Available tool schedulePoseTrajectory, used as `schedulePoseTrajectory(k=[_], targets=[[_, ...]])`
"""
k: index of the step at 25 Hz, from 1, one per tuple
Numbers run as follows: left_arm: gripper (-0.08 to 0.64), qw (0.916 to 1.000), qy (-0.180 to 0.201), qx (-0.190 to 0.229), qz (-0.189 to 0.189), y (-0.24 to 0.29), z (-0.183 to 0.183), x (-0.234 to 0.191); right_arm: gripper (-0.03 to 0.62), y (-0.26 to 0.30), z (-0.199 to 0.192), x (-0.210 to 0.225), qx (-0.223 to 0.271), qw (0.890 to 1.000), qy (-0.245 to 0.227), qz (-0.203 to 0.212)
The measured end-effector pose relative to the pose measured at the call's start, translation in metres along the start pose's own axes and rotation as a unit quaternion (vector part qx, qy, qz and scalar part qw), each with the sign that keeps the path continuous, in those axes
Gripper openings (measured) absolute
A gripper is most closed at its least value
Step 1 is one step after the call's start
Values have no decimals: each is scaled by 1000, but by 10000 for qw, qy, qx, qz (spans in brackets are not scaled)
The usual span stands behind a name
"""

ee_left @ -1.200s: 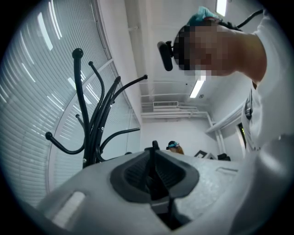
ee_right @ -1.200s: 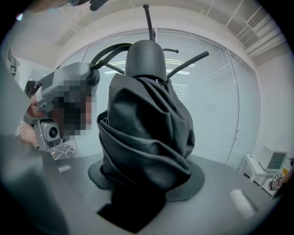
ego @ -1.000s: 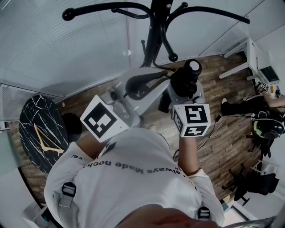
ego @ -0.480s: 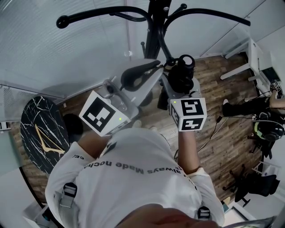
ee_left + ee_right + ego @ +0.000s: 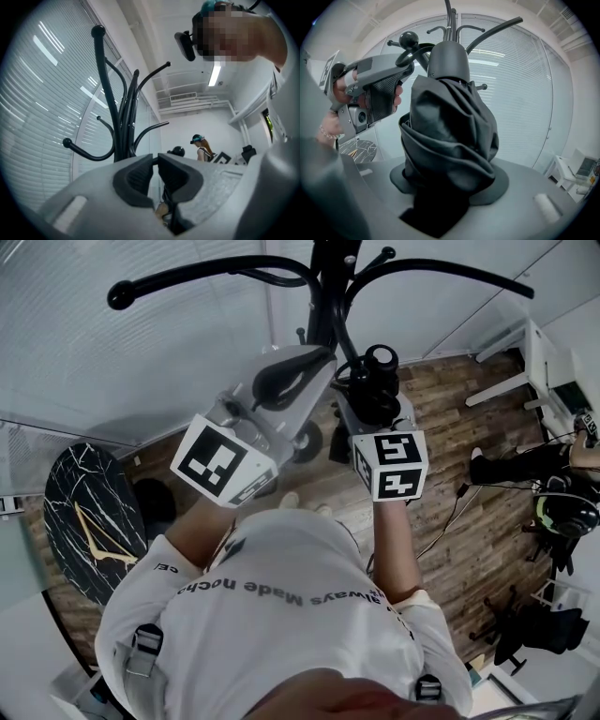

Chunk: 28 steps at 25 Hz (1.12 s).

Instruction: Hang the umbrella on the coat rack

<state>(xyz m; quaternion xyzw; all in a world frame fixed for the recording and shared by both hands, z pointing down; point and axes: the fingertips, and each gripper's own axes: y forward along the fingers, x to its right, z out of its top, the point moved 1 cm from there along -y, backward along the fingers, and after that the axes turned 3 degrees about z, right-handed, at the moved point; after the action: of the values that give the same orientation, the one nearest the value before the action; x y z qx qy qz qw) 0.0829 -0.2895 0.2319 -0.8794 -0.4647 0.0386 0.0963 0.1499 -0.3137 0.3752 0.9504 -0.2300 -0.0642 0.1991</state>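
A folded black umbrella [image 5: 450, 126] stands upright between the jaws of my right gripper [image 5: 450, 187], which is shut on its fabric body. In the head view the umbrella's [image 5: 377, 385] round end sits just right of the black coat rack's pole [image 5: 328, 296]. My left gripper [image 5: 319, 362] is level with it on the left, its dark pads [image 5: 136, 178] almost together on a thin black strap loop [image 5: 419, 49] from the umbrella's top. The rack's curved, ball-tipped arms [image 5: 124, 117] rise right in front of both grippers, one ball [image 5: 408, 40] beside the loop.
Window blinds and a glass wall stand behind the rack. A round black marble table [image 5: 84, 521] lies at the lower left. A white desk [image 5: 534, 362] and a seated person [image 5: 562, 507] are at the right on the wooden floor. Another person [image 5: 202, 146] stands far off.
Both grippers have moved forward toward the coat rack with the umbrella; the left one has swung closer to the pole and tilted upward.
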Motion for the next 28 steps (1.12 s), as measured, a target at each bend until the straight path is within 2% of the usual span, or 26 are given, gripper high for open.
schedulePoseTrajectory(k=[15,20,28], targets=[[35,9984,358,-139,421,24,-8,-35,241,45,-6,21,-340,9992,110,175],[35,9979,405,-194,461,25,-11,-37,241,59,-22,24,-515,9981,204,252],[35,9978,444,-244,426,21,-12,-29,242,75,-55,-3,-385,9952,45,903]])
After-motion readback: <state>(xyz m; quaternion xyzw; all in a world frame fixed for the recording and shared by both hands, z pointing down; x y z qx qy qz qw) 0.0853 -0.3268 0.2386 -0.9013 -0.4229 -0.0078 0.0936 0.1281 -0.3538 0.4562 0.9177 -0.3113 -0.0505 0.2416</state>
